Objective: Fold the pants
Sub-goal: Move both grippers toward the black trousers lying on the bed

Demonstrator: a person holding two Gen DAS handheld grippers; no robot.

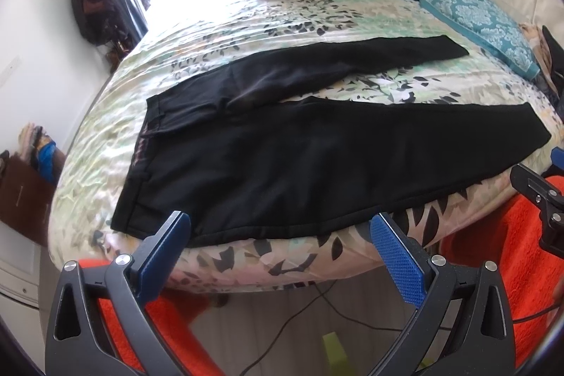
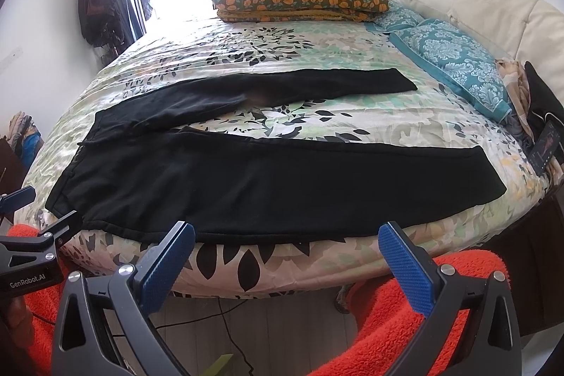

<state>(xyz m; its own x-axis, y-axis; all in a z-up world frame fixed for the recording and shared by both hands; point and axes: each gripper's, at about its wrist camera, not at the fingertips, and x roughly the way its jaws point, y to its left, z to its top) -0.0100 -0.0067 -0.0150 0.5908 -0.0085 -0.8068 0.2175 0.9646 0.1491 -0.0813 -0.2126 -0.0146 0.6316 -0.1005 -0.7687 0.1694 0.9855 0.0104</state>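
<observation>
While both tools hover off the bed's near edge, the left hand-held gripper and right hand-held gripper gape wide, holding nothing. Black pants lie flat on the floral cover, waistband left, legs splayed right, near leg along the edge.
</observation>
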